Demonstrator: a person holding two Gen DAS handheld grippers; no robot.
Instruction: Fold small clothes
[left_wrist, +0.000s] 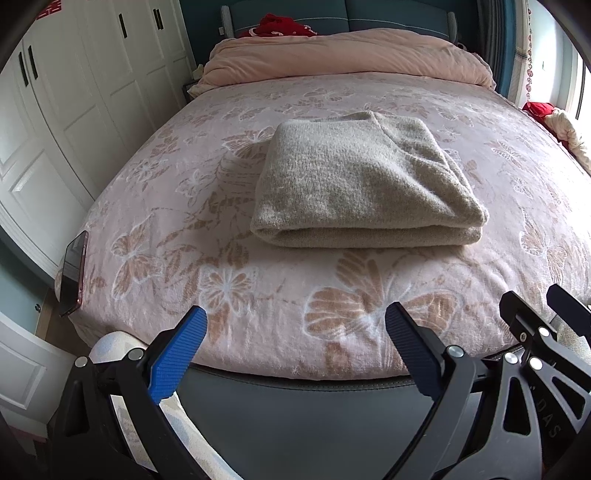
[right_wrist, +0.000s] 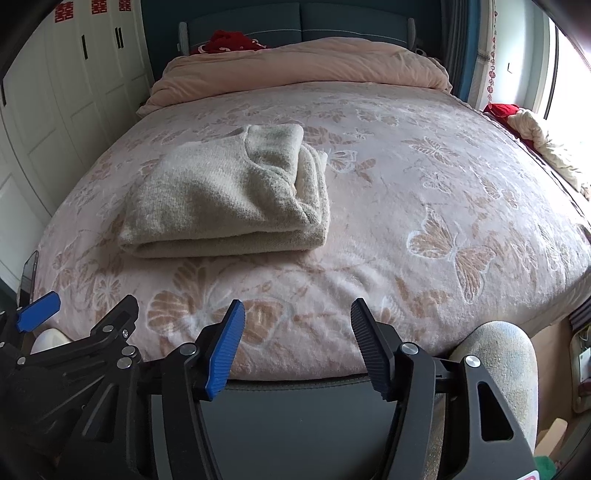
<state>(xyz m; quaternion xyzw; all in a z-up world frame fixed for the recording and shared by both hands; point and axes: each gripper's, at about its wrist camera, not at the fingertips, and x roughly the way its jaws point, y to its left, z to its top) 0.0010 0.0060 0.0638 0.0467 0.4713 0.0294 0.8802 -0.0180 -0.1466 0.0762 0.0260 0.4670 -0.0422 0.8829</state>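
Note:
A beige knit sweater (left_wrist: 362, 184) lies folded into a compact rectangle on the pink butterfly-print bed cover (left_wrist: 184, 229); it also shows in the right wrist view (right_wrist: 225, 199), left of centre. My left gripper (left_wrist: 295, 317) is open and empty, held at the bed's near edge, well short of the sweater. My right gripper (right_wrist: 297, 312) is open and empty too, at the near edge, to the right of the sweater. The right gripper's body shows at the lower right of the left wrist view (left_wrist: 535, 332).
A phone (left_wrist: 75, 273) stands at the bed's left edge. A rolled pink duvet (left_wrist: 347, 59) lies across the head of the bed with a red cloth (left_wrist: 277, 27) behind it. White wardrobe doors (left_wrist: 74, 92) line the left. Crumpled clothes (right_wrist: 535, 136) lie at the right edge.

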